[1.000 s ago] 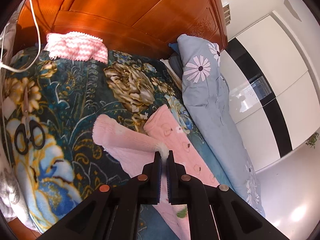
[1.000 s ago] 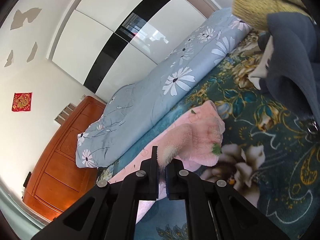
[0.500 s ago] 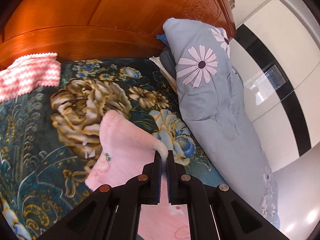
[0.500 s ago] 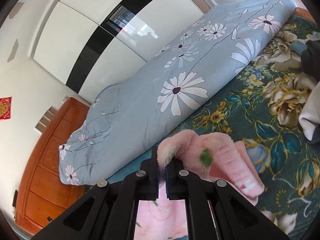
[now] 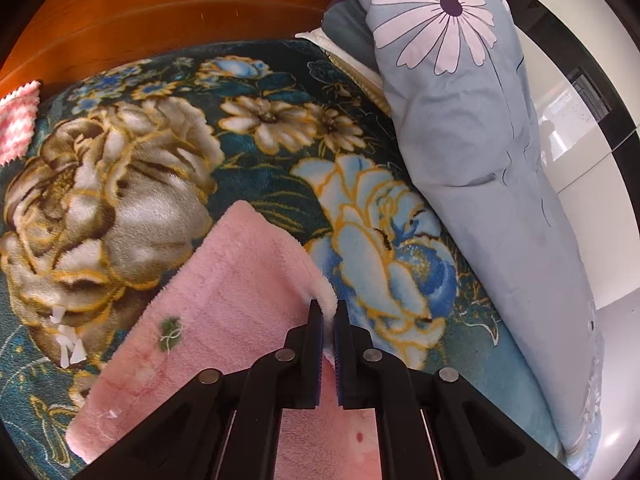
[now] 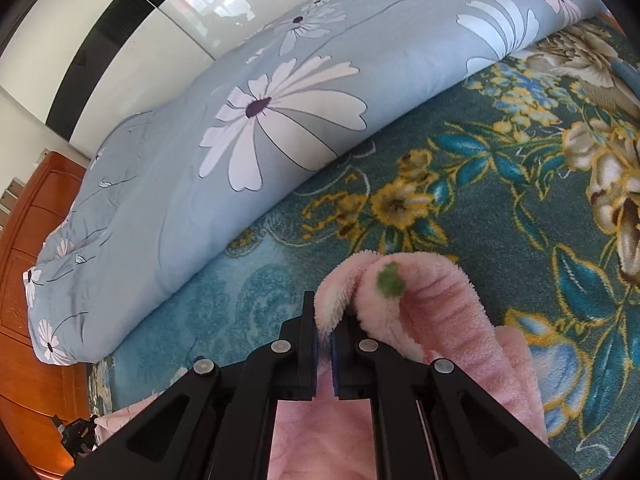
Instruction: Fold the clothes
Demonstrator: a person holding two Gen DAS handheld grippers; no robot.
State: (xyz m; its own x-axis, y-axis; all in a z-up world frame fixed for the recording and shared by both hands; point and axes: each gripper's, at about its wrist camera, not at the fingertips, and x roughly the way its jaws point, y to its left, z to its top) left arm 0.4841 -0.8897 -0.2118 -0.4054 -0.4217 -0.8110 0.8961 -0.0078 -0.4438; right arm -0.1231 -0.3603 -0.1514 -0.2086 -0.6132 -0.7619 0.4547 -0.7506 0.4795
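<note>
My left gripper (image 5: 328, 312) is pinching a corner of the pink garment (image 5: 224, 300), its two fingers nearly pressed together with the fluffy edge squeezed between them. From that corner the garment spreads flat toward seven o'clock over the floral blanket (image 5: 120, 184), a small green mark on it at about nine o'clock from my fingertips. The blue duvet (image 5: 480, 140) with its big daisy print lies along the blanket from twelve to four o'clock, and the wooden headboard (image 5: 160, 8) fills the frame from ten to twelve. A scrap of pink-and-white cloth (image 5: 18, 120) shows at nine o'clock, at the edge. My right gripper (image 6: 325, 320) is likewise clamped on the garment (image 6: 432, 308), a white-tipped fold caught between its fingers; the rest bunches in soft rolls at two to four o'clock of the tips, resting on the blanket (image 6: 460, 168). The duvet (image 6: 240, 140) runs from eight to one o'clock, touching the blanket along its length.
</note>
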